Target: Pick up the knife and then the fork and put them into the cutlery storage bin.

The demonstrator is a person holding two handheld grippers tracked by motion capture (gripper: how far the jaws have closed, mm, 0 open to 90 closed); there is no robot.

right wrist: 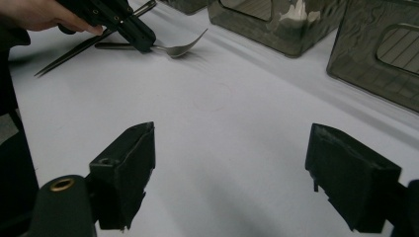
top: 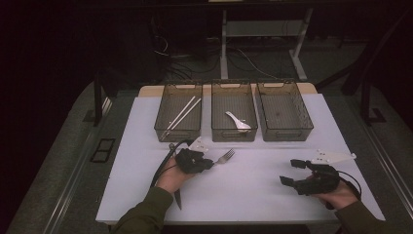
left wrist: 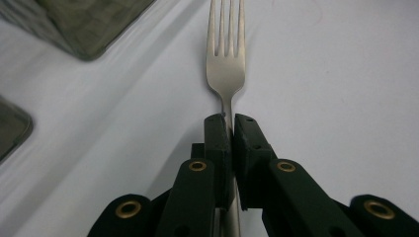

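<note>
left fingers (left wrist: 231, 129) clenched on fork (left wrist: 226, 59) neck, mid-bench | right fingers (right wrist: 252, 177) released, near right edge | three bins (top: 233, 117) along far edge | no legible markings

The fork (top: 225, 156) is plain silver metal with four straight tines and a slim handle. It lies on the white table (top: 253, 195), just in front of the middle one of three bins, its tines pointing toward the bins and slightly to the right. Its neck is clamped between the two black jaws of the left tool (left wrist: 230, 129), which press on it from both sides just below the head. The head curves slightly upward.
</note>
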